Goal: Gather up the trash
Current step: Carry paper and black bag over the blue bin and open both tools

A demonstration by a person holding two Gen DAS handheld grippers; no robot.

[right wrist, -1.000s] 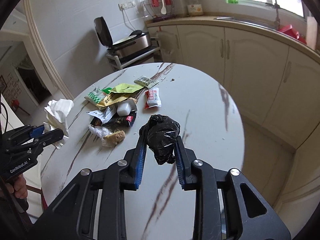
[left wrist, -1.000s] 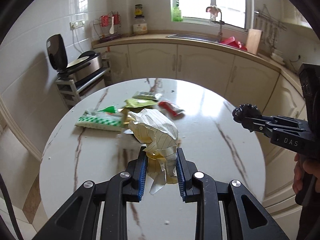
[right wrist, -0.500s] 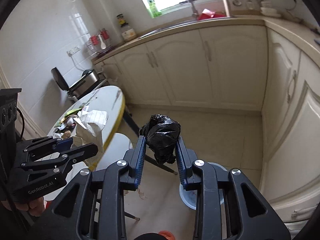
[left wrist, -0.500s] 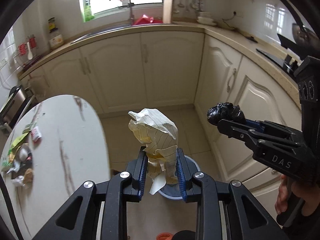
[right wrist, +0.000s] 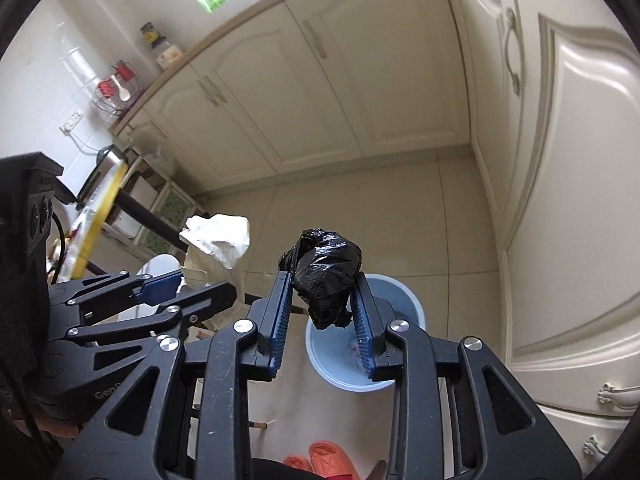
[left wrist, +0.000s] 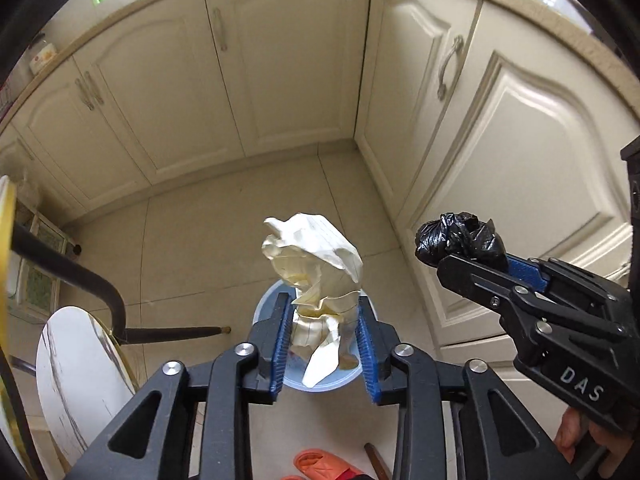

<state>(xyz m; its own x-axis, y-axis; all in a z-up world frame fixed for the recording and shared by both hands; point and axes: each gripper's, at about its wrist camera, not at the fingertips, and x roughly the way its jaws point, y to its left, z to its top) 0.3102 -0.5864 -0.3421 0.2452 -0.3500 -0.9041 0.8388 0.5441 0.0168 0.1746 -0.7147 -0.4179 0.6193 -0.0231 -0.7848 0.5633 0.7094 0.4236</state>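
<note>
Left claw (left wrist: pixel 323 334) is opening around feather-light crumpled paper (left wrist: pixel 316 276); right claw (right wrist: pixel 323 312) pinches the squishy black bag wad (right wrist: pixel 324 268) mid-bulk.

Showing 2 grippers: left gripper (left wrist: pixel 324 312), right gripper (right wrist: pixel 322 304). 2 trash items hanging above 1 blue bin (right wrist: pixel 400 292): 1 crumpled paper wad (left wrist: pixel 316 264), 1 black bag ball (right wrist: pixel 326 260). 2 orange slippers (right wrist: pixel 324 460) lying nr bin.

The bin (left wrist: pixel 264 308) stands on the floor (left wrist: pixel 224 232) before the cabinets (left wrist: pixel 280 64); crumpled paper (left wrist: pixel 316 264) hangs above it, the bag (left wrist: pixel 460 240) to its right; slippers (left wrist: pixel 320 464) lie nearest.
</note>
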